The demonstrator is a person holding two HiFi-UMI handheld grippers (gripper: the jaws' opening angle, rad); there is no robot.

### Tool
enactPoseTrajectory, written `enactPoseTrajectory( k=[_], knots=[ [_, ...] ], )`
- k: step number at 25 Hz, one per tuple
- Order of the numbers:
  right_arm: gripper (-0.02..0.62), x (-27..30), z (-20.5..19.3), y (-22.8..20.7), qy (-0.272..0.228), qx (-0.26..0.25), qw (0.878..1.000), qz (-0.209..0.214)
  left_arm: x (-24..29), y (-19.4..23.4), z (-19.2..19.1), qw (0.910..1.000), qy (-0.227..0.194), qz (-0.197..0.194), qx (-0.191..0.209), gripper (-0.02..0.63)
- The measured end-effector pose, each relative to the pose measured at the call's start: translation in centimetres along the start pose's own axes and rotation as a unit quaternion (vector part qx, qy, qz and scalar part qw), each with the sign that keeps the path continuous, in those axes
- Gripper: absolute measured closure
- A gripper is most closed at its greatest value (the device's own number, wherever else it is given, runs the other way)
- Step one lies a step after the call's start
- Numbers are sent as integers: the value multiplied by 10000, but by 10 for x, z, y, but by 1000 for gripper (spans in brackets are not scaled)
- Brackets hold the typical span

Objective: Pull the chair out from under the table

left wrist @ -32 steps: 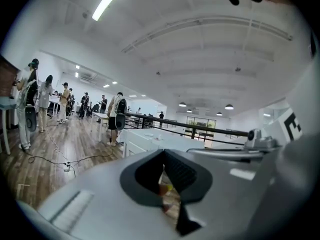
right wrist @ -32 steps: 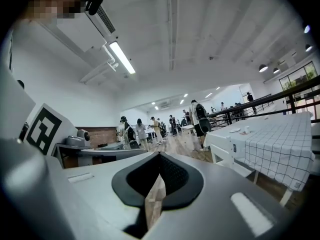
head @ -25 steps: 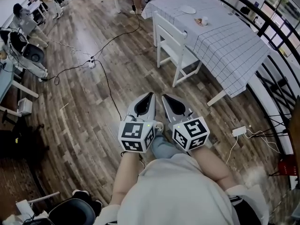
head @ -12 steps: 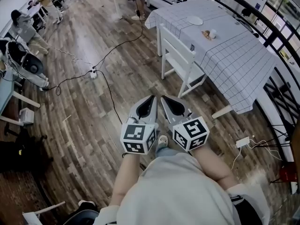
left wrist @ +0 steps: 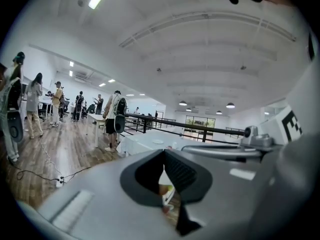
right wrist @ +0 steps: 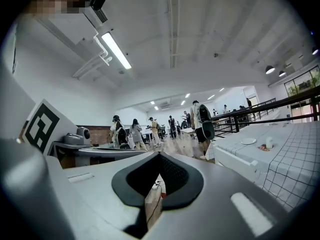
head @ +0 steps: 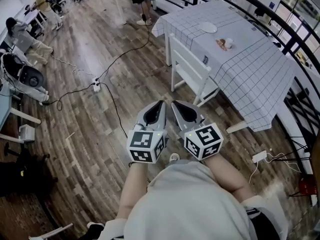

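Head view, looking down. The left tongs point(head: 161, 103) and right tongs point(head: 174, 103) are held side by side above the wooden floor point(head: 95, 134), each with its jaws together and nothing between them. The white chair point(head: 189, 70) stands at 1 o'clock from them, well apart, with its seat partly under the edge of the checked-cloth table point(head: 252, 71). A plate point(head: 208, 28) and cup point(head: 229, 43) rest on the table. A cable point(head: 114, 98) crosses the floor at 10 o'clock.
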State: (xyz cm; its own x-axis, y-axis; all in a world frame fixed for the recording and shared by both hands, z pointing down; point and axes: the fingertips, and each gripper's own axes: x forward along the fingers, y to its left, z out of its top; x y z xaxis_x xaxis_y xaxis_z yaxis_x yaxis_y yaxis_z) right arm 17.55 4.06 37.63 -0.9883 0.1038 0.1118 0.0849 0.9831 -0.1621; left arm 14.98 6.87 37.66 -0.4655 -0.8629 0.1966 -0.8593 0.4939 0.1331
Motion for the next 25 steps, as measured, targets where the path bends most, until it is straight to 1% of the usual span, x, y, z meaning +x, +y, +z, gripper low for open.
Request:
enactPoseTrajectory(
  k=[8, 14, 19, 25],
  knots=[
    [598, 21, 3, -27, -27, -80, 9999, -149, 33, 14, 2, 10000, -2, -73, -64, 595],
    [598, 24, 4, -44, -55, 28, 9995, -298, 50, 14, 2, 9998, 87, -173, -3, 595],
    [597, 29, 3, -57, -72, 126, 9992, -363, 66, 13, 5, 9992, 44, -387, -8, 595],
    [598, 50, 6, -81, -110, 151, 9977, -651, 97, 26, 13, 9981, 65, -616, 63, 595]
  ],
)
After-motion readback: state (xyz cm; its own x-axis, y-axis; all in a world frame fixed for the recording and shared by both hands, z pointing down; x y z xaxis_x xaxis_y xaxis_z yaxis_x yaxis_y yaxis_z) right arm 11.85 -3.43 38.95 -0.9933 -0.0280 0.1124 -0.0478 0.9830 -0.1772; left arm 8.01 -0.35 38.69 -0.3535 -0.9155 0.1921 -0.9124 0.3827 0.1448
